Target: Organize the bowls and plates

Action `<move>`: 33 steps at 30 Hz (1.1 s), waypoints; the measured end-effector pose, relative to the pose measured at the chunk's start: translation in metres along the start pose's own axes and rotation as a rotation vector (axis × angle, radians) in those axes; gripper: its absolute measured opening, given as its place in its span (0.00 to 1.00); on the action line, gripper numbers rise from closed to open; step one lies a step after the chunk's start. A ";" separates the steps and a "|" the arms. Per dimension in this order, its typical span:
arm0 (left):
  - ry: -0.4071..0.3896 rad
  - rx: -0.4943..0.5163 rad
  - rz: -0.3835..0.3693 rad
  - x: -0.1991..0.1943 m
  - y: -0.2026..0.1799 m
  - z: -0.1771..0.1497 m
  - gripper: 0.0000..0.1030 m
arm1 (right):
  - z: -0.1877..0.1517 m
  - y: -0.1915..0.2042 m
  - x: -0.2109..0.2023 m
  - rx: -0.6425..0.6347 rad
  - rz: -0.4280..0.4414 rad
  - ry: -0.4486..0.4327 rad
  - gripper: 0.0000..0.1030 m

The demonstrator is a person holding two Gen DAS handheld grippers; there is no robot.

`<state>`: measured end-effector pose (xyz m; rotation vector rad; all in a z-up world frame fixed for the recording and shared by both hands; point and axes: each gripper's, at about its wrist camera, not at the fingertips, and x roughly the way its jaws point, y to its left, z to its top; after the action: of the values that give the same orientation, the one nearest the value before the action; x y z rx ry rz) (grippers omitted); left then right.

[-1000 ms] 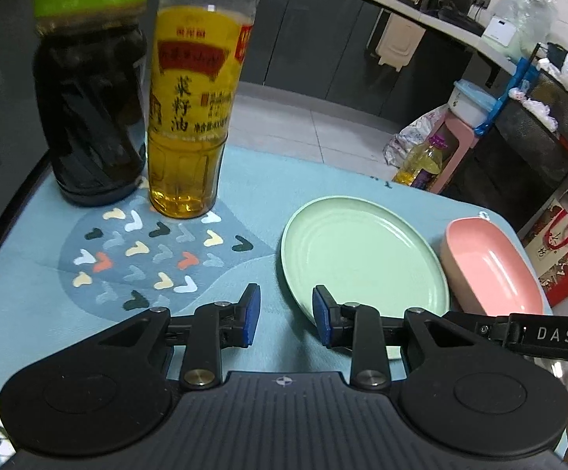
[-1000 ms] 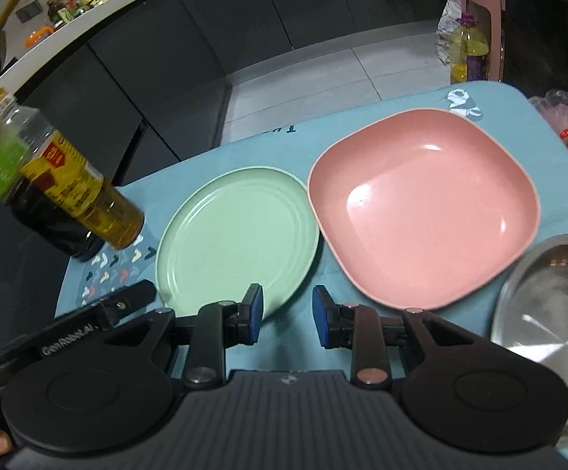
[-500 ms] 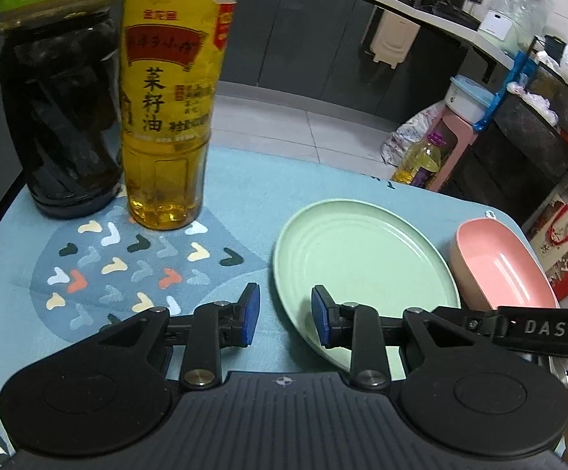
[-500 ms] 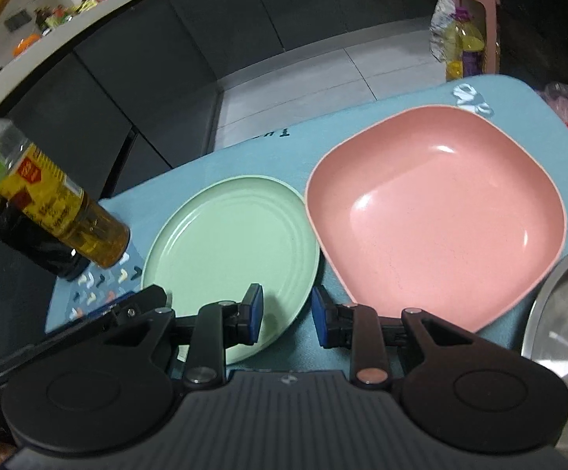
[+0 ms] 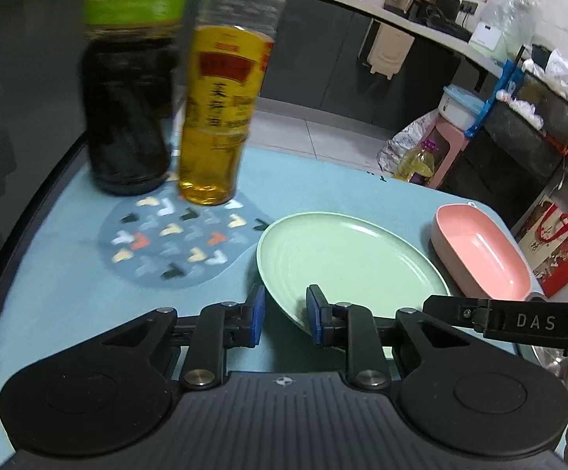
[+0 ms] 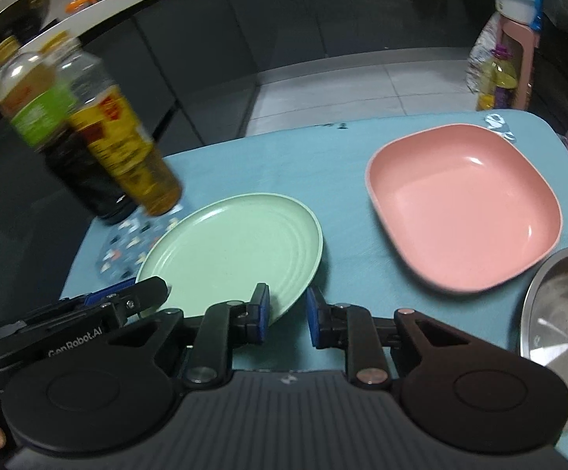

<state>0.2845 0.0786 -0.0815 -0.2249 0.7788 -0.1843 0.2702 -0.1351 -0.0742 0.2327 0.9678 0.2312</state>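
Both of my claws are at the near rim of the green plate (image 6: 233, 243), which sits at the middle of the blue tablecloth (image 6: 284, 164) with only its own ringed surface showing. My right claw (image 6: 286, 317) has drawn together on that rim at about five o'clock. The plate's three o'clock side rides tilted above a shadow on the cloth. My left claw (image 5: 284, 315) is closing with the rim at about seven o'clock between its blue pads; a sliver of cloth shows beside one pad, so it has not clamped yet. At the plate's ten o'clock its edge overlaps a round patterned mat (image 5: 174, 250). Two bottles stand upright there, touching: a dark bottle (image 5: 127, 117) full of near-black liquid under a green label, and an oil bottle (image 5: 217, 117) holding amber oil up to its yellow label. At two o'clock, apart from the plate, lies a square pink dish (image 6: 464, 211), just glossy pink inside. At four o'clock, beside that dish, a steel bowl (image 6: 558, 313) shows bare metal.
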 end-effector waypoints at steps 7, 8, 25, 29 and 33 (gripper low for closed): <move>-0.055 -0.026 0.023 -0.048 0.018 -0.022 0.20 | -0.022 0.029 -0.019 -0.060 0.045 0.007 0.02; -0.064 -0.026 0.029 -0.055 0.020 -0.025 0.20 | -0.026 0.034 -0.021 -0.074 0.050 0.007 0.02; -0.130 -0.046 0.049 -0.100 0.047 -0.056 0.20 | -0.059 0.076 -0.033 -0.153 0.077 0.036 0.02; -0.124 -0.057 0.049 -0.098 0.053 -0.060 0.20 | -0.062 0.081 -0.029 -0.164 0.071 0.045 0.02; -0.113 -0.071 0.050 -0.095 0.060 -0.063 0.20 | -0.063 0.086 -0.025 -0.172 0.069 0.052 0.02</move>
<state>0.1785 0.1517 -0.0771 -0.2803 0.6781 -0.0960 0.1959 -0.0551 -0.0636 0.1028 0.9865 0.3837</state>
